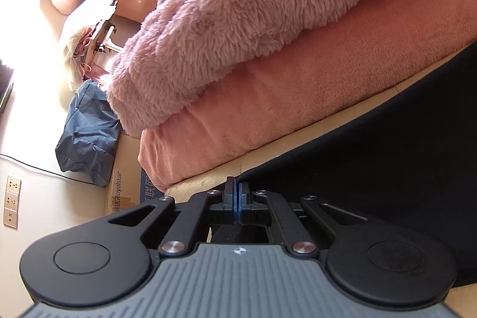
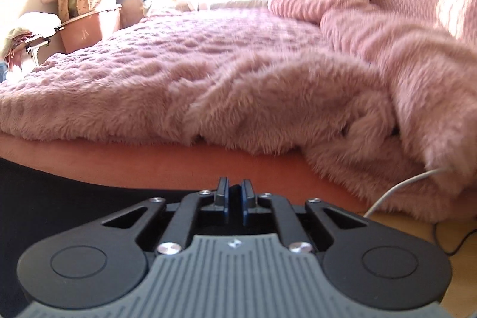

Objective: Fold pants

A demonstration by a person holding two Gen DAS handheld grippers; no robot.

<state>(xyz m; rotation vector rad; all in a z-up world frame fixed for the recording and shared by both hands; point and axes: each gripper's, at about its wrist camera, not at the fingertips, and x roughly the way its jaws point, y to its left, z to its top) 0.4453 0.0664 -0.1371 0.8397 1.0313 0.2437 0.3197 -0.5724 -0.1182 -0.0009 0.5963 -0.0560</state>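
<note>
left tongs (image 1: 237, 194): clamped tight on the black pants (image 1: 372, 145) edge
right tongs (image 2: 235, 194): pinching a dark fabric fold
pants: soft, limp, light; hang off the bed's near edge
hold: waistband corners
beyond: fluffy pink blanket (image 2: 208, 64)

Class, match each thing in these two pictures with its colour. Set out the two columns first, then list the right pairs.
Things:
1. pants
2. fluffy blanket
3. bag
4. cable

Colours:
A. blue
B. white
C. black
D. pink

Pairs: 1-C; 2-D; 3-A; 4-B
</note>
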